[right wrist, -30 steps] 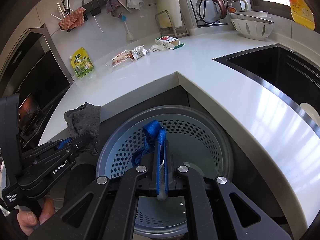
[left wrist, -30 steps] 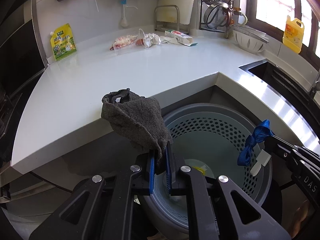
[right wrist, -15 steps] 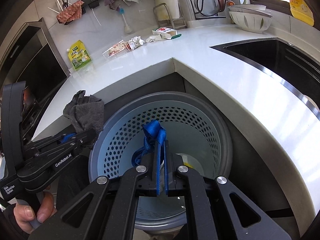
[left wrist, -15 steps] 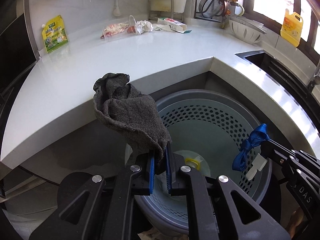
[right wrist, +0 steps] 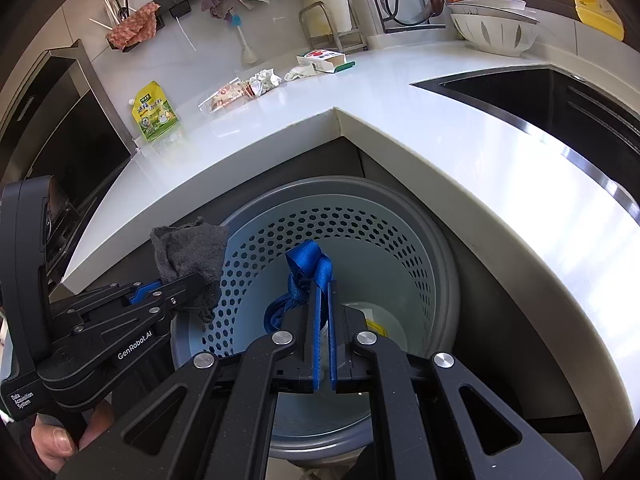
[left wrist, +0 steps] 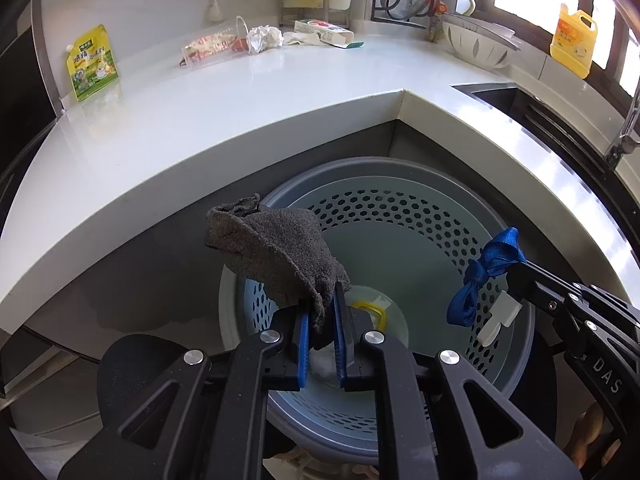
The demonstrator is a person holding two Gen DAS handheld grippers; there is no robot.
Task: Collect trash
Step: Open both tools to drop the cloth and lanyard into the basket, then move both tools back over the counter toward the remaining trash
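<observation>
Over the bin, left hand-held gripper pinching grey rag, thumb right-view only.

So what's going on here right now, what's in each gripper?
A person is clearing trash with a gripper in each hand, both held over the perforated bin below the counter corner. The left gripper has a grey rag between its jaws, which have just been opening, so the drop seems to be starting. The right gripper is shut on a blue strap. A cup, crumpled paper, a carton and a green pouch lie on the counter.
</observation>
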